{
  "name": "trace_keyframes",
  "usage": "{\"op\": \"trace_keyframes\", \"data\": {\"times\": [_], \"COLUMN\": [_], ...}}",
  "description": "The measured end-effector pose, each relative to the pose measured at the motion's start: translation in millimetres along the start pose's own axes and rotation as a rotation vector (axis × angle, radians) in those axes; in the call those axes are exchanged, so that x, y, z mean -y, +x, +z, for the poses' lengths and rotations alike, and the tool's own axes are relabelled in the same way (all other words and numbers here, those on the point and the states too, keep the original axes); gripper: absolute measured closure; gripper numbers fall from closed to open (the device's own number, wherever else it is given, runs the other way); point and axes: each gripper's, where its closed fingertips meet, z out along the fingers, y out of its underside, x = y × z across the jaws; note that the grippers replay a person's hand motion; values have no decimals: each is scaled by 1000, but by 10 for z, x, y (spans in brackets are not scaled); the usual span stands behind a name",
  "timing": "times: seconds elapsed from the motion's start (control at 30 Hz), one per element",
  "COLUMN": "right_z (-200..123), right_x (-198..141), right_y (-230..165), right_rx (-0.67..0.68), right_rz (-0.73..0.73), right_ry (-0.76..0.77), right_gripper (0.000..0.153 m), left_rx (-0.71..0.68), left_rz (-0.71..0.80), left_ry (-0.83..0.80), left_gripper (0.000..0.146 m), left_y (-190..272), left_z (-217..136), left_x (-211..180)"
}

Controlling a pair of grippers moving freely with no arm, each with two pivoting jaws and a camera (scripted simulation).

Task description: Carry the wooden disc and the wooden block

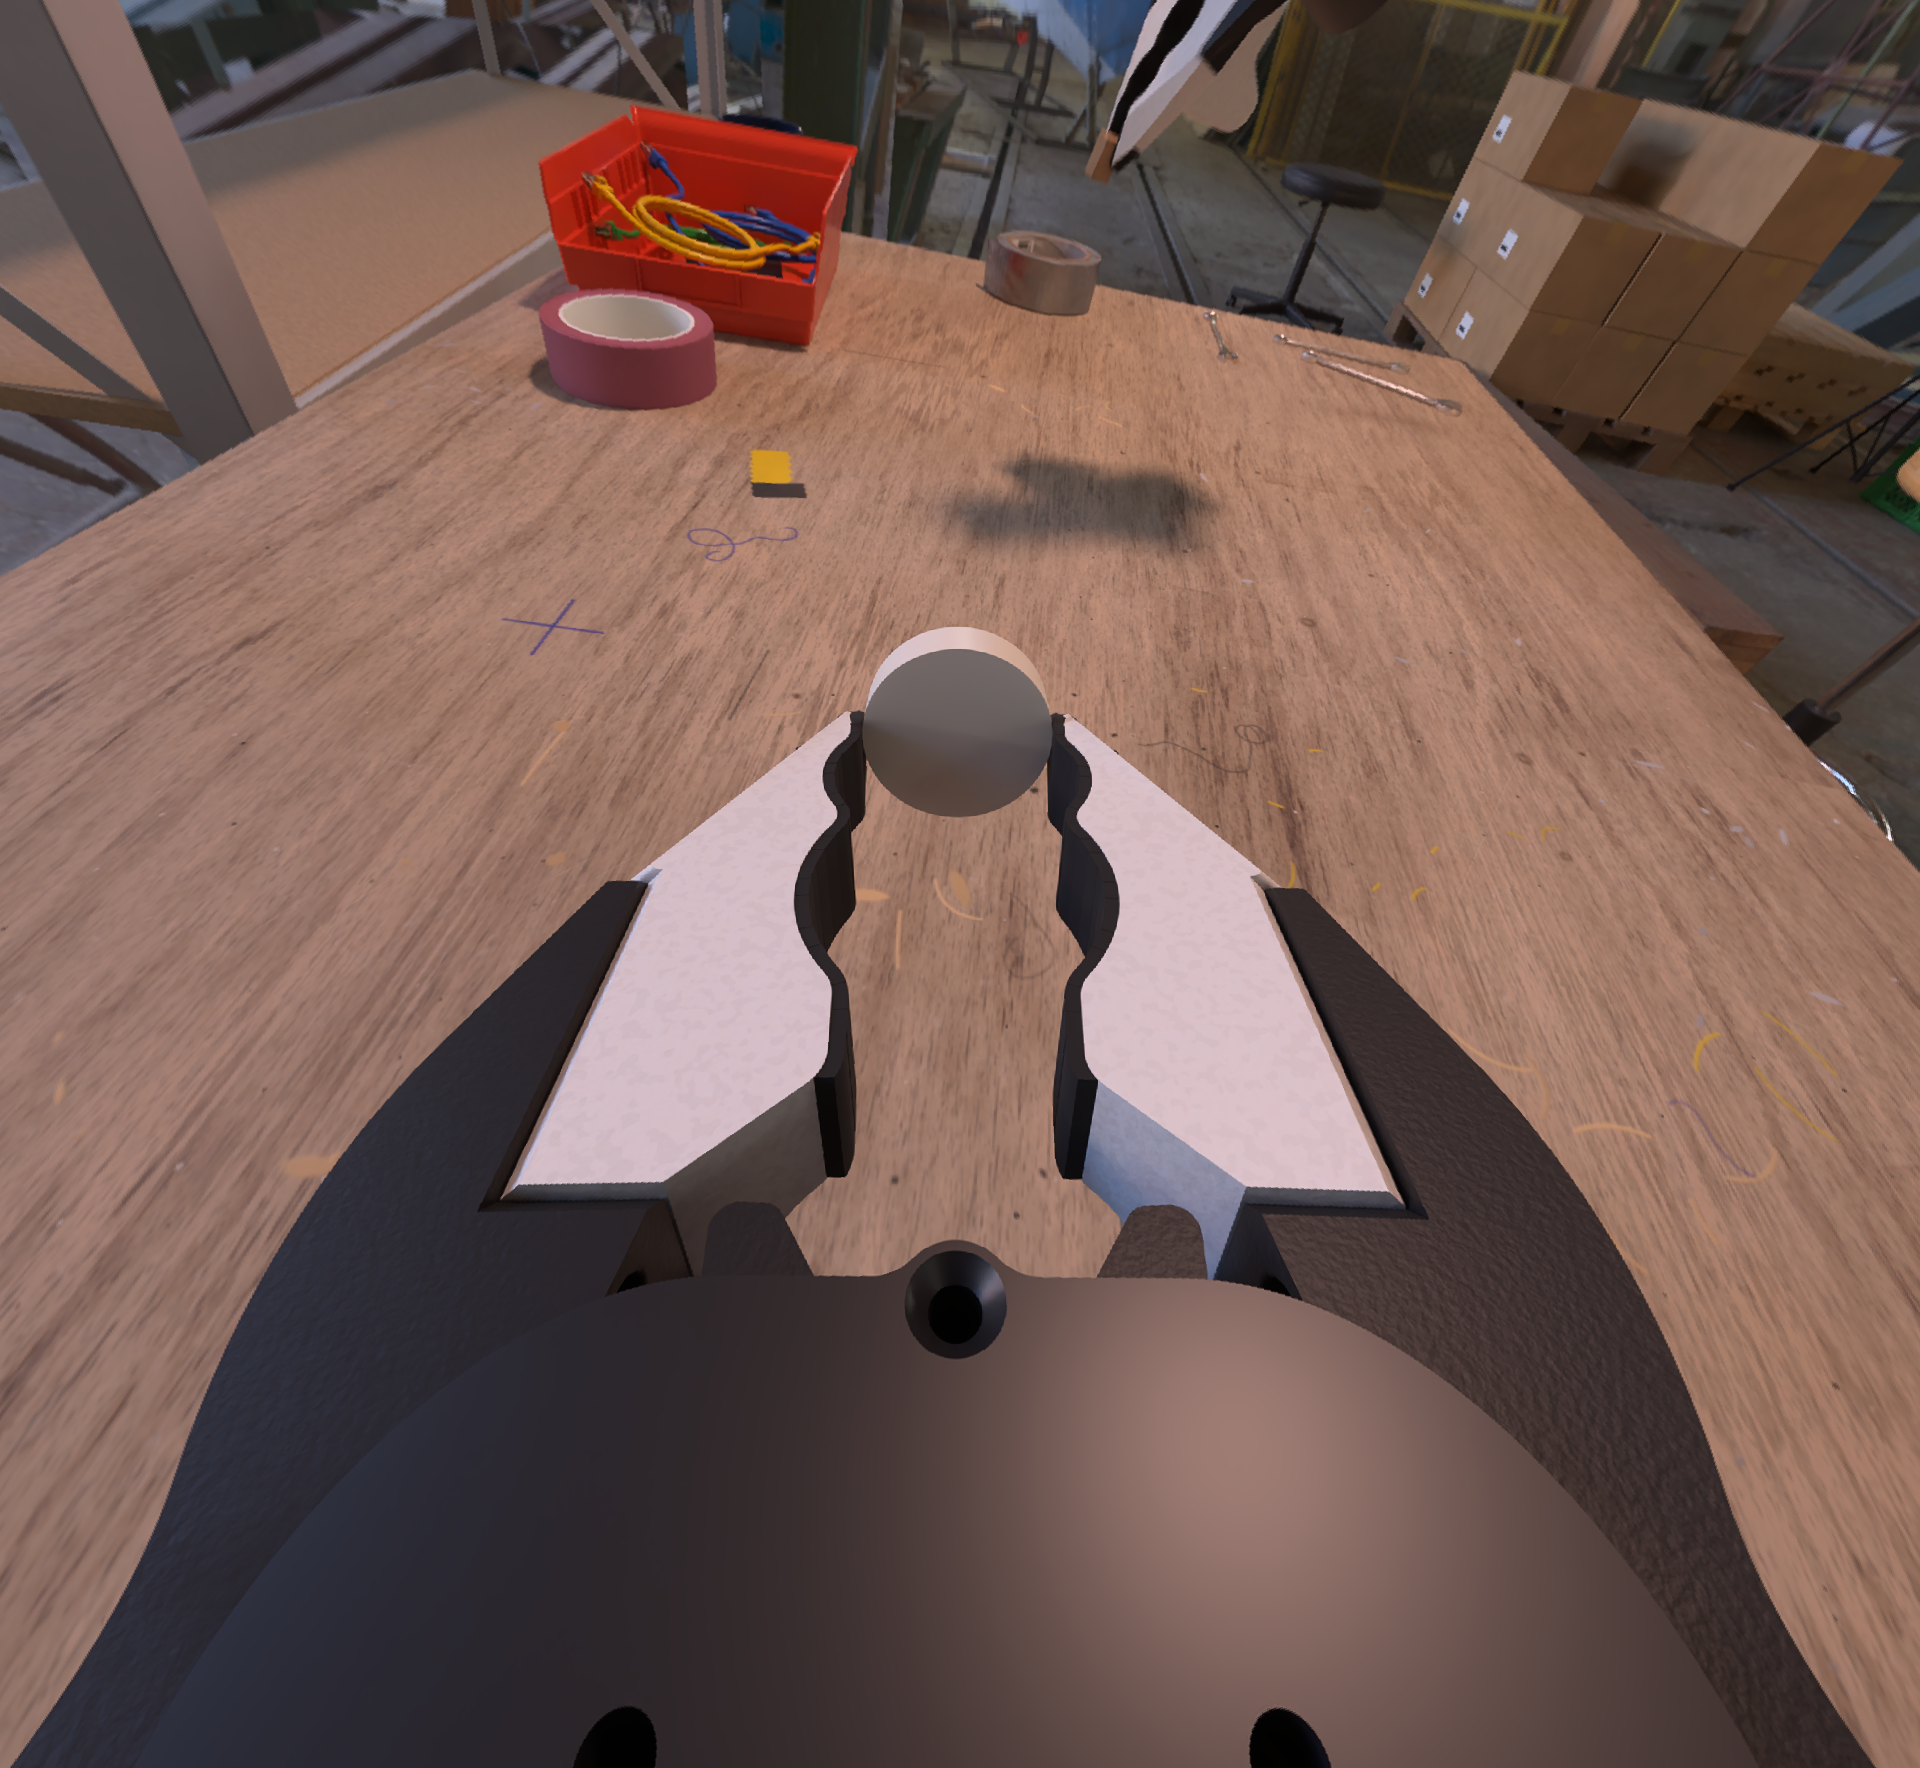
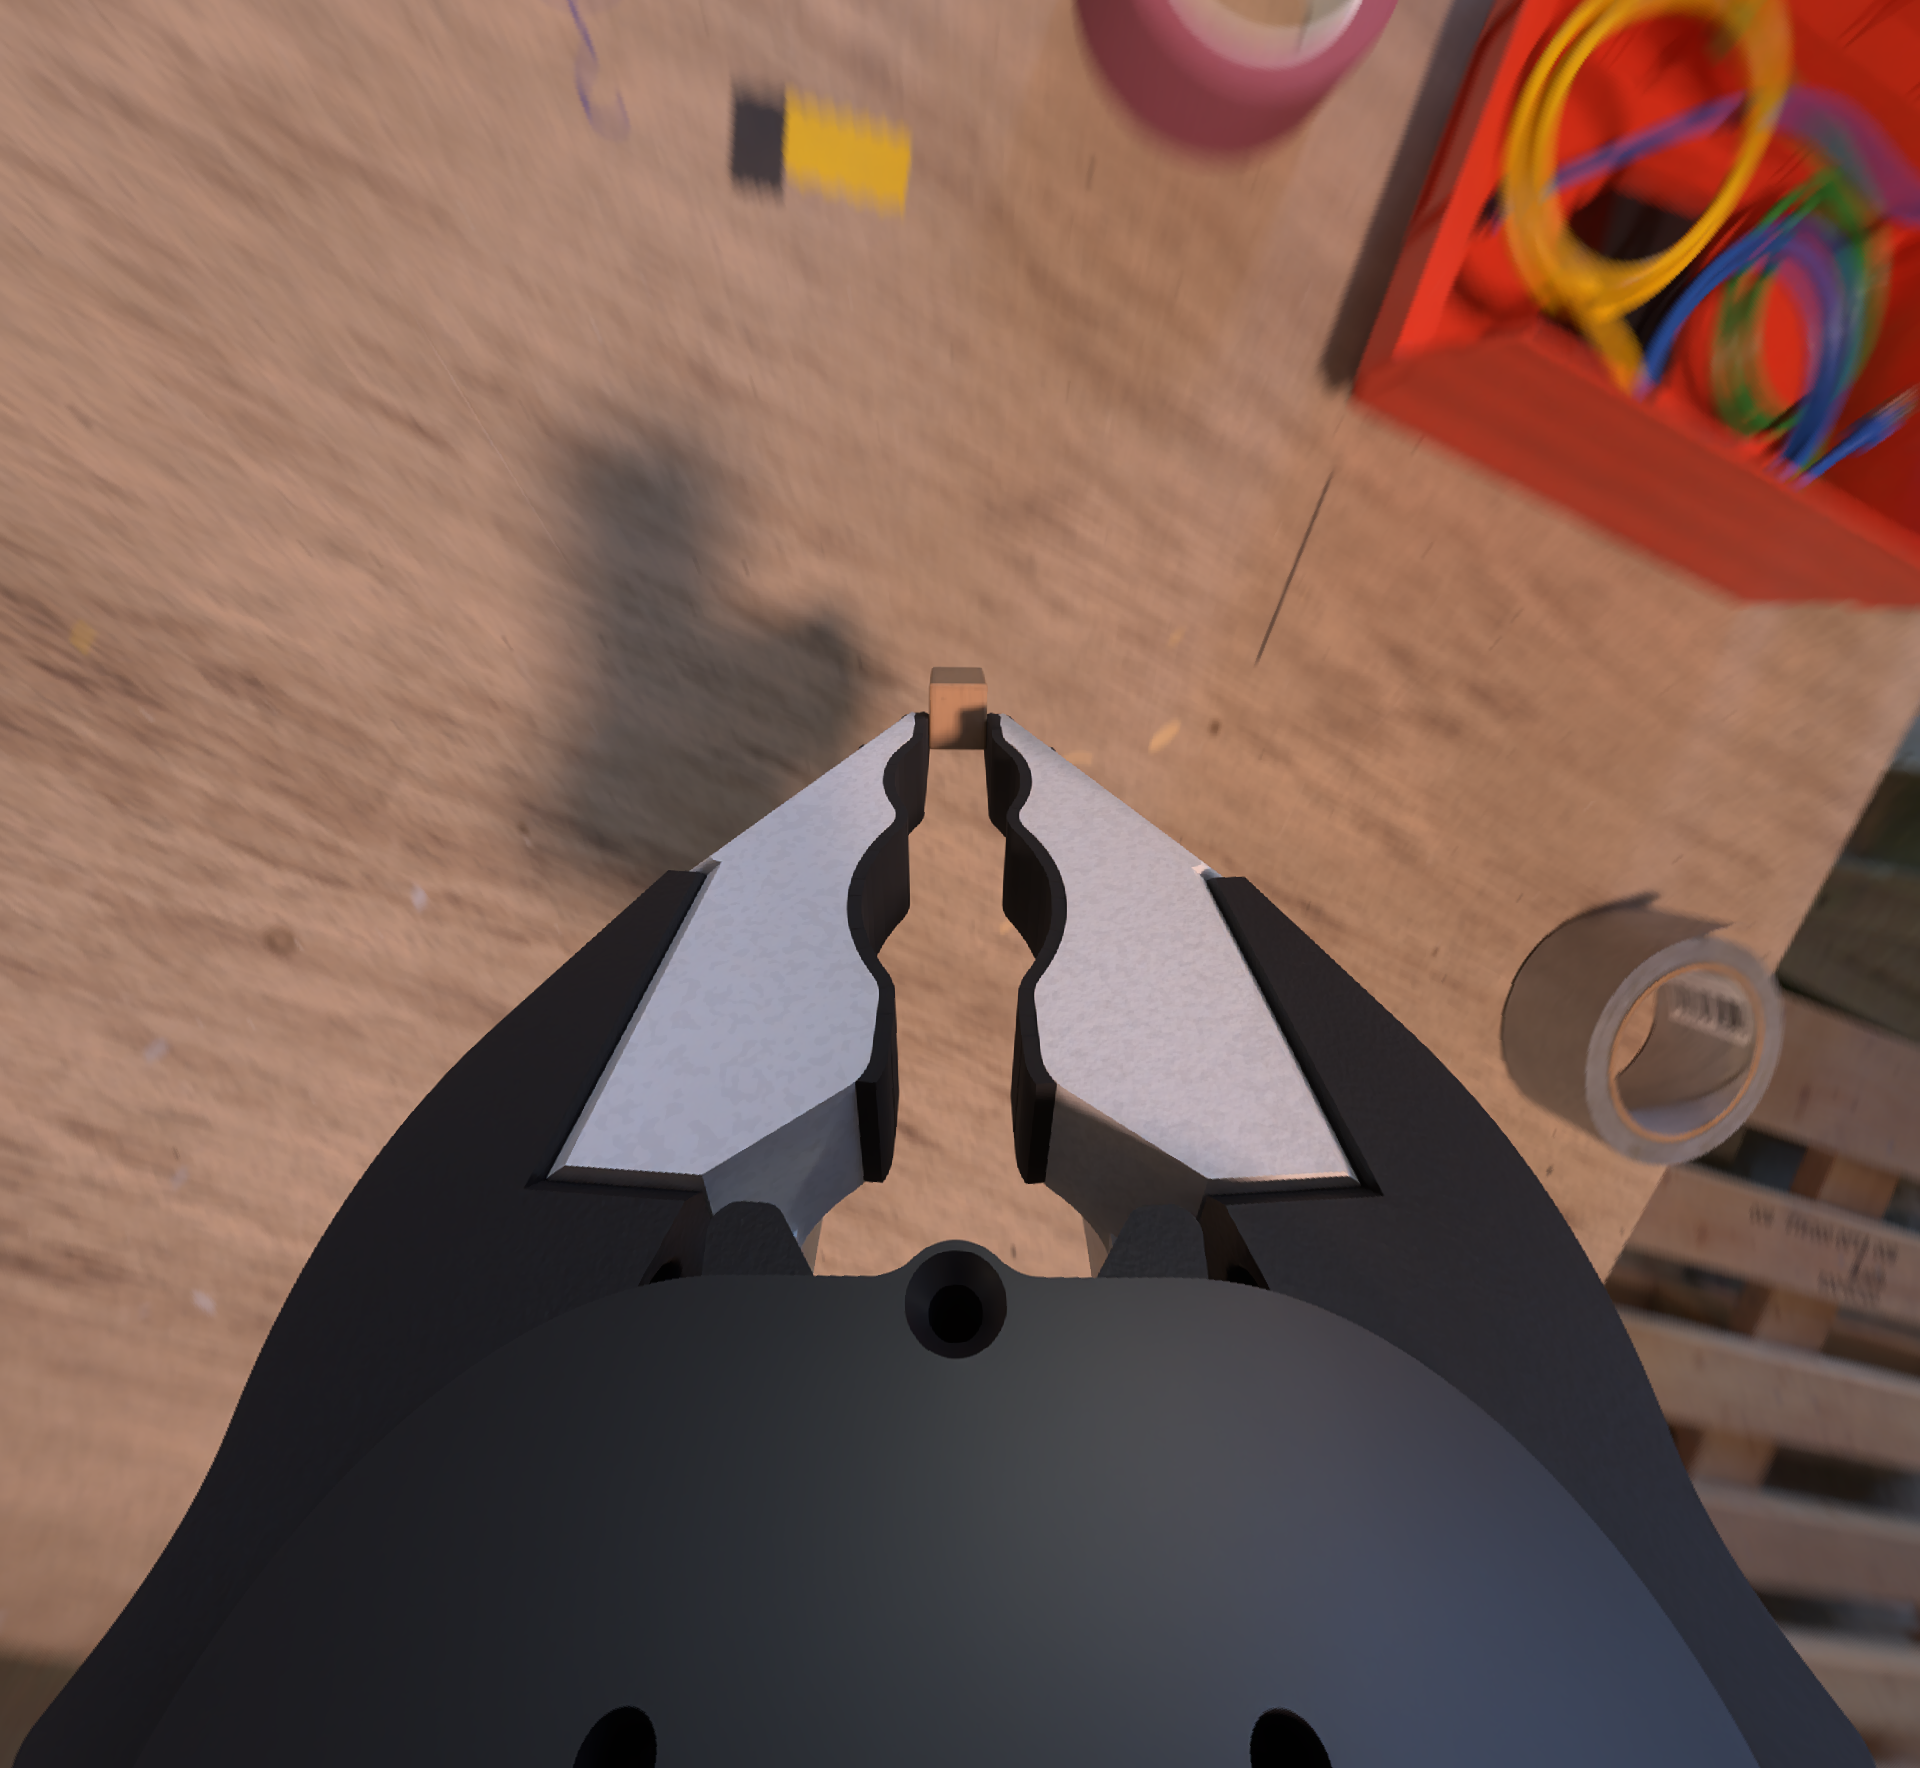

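My left gripper is shut on the wooden disc, a pale round disc held on edge between the fingertips, above the wooden table. My right gripper is shut on the small wooden block, a tan cube pinched at the fingertips, high above the table. In the left wrist view the right gripper hangs in the air at the upper right, tips pointing down, with the block at its tips. Its shadow lies on the table below.
A red bin of coloured cables, a pink tape roll, a grey tape roll, wrenches and a small yellow and black patch lie at the far end. Cardboard boxes stand beyond the table's right edge.
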Motion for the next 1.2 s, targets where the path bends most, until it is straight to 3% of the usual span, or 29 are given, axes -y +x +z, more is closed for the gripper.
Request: {"op": "trace_keyframes", "data": {"times": [0.13, 0.23, 0.37, 0.5, 0.63, 0.7, 0.83, 1.2], "right_z": [-622, -760, -431, 122, 678, 797, 1011, 1024], "right_x": [559, 888, 1217, 1485, 1465, 1411, 1337, 1325], "right_y": [-299, -873, -1775, -2581, -3176, -3403, -3657, -3649], "right_rx": [-140, -87, -29, 68, 188, 259, 412, 390], "right_rz": [-87, -116, -224, -270, -283, -289, -225, -220], "right_ry": [396, 568, 639, 696, 637, 629, 586, 579], "right_gripper": [142, 142, 142, 142, 142, 142, 142, 142], "left_rx": [24, 93, 261, 320, 420, 444, 457, 442], "left_rz": [-21, -68, -139, -174, -95, -78, -62, -101], "left_ry": [42, 40, 25, 72, 84, 75, 74, 82], "left_gripper": [111, 111, 111, 111, 111, 111, 111, 111], "left_y": [-11, -123, -357, -405, -475, -483, -453, -469], "left_z": [-211, -346, -566, -729, -782, -798, -821, -812], "left_x": [-96, -214, -381, -449, -617, -705, -762, -822]}}
